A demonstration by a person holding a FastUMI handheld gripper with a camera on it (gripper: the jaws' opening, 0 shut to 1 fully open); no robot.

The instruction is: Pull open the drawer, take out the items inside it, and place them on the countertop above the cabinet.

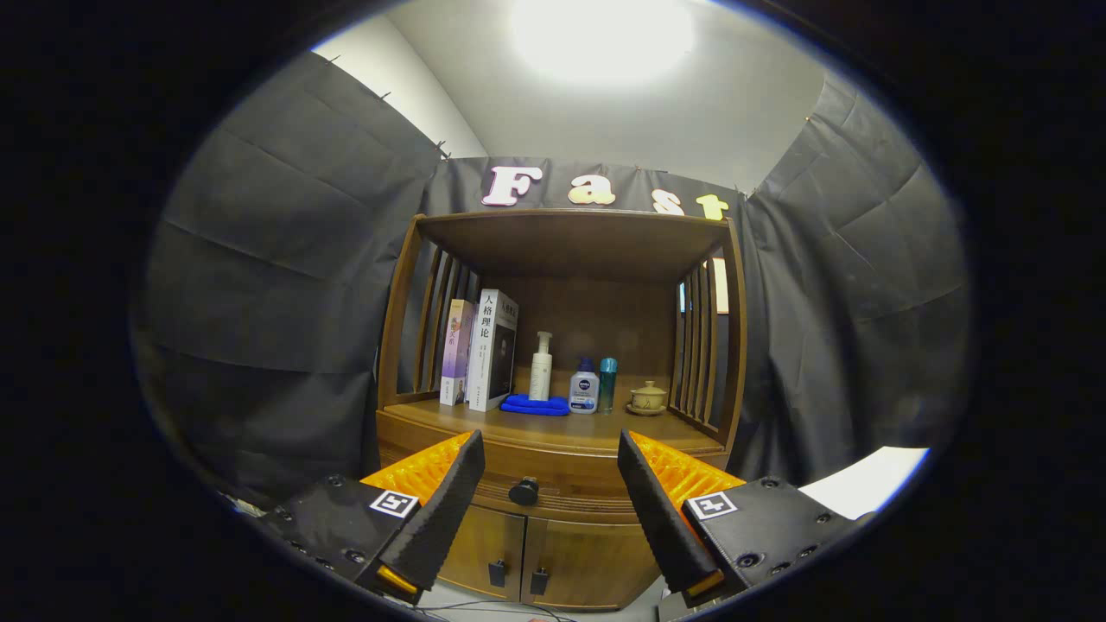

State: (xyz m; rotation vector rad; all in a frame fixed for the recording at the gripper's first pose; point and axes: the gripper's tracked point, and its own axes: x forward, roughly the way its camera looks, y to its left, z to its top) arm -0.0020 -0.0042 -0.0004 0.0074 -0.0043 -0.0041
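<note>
Two jaws apart before drawer knob (524, 491)

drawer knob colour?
Black, a round drawer knob on the brown wooden drawer front, seen in the gripper view beyond the open gripper.

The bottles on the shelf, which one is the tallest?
The white pump bottle, standing behind the blue cloth. It rises above the squat blue-capped bottle and teal bottle. The gripper is open, far off.
</note>
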